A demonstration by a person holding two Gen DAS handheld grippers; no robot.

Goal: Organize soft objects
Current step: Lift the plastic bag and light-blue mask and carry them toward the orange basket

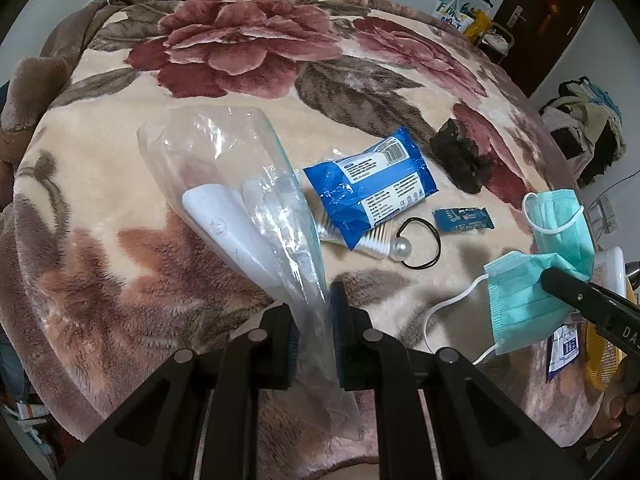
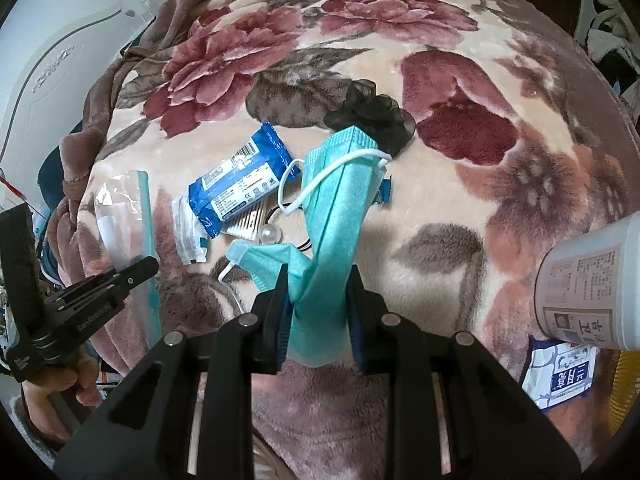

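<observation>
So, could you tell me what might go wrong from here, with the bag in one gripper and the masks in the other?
1. The left gripper pinches the clear zip bag flat, so its mouth may not open for the masks.
2. The right gripper holds the teal masks bunched; a white ear loop hangs near the hair tie with a pearl and could snag it.
</observation>
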